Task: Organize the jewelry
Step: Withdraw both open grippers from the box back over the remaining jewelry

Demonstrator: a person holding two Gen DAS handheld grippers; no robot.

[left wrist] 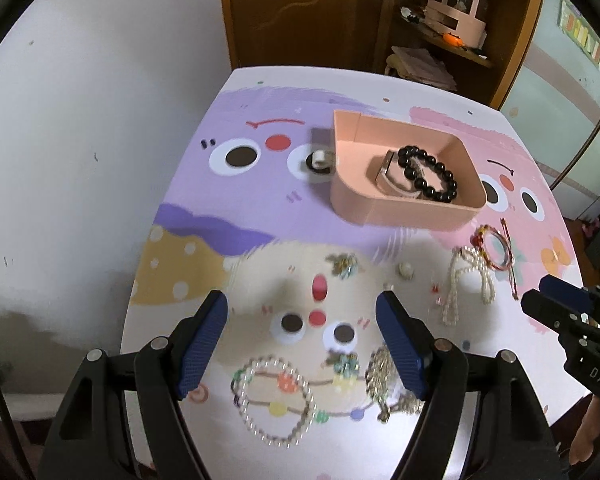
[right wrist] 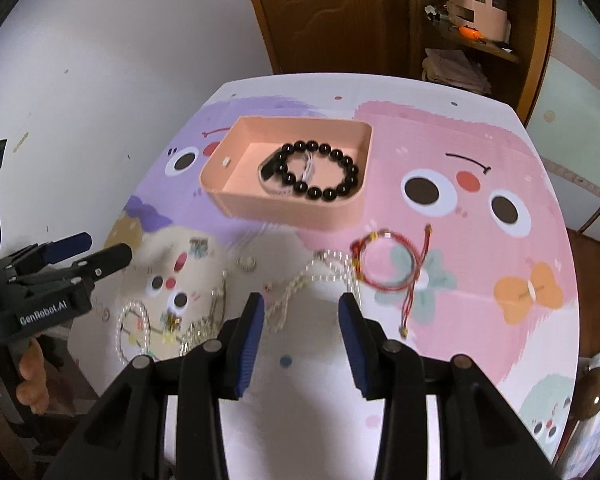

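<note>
both sets of jaws are empty: the left gripper stands wide above the near end of the surface, the right gripper narrower, parted but holding nothing, over the pearl necklace. the pink box sits at mid-surface with a black bead bracelet already in it. loose pieces are still outside: a pearl bracelet and a gold chain under the left gripper, a red cord bracelet just beside the necklace. the step in hand looks like choosing the next piece. to do it well, come straight down on one strand, pinch a bunched part rather than a single bead, and lift clear so the necklace does not drag its neighbour along.
</note>
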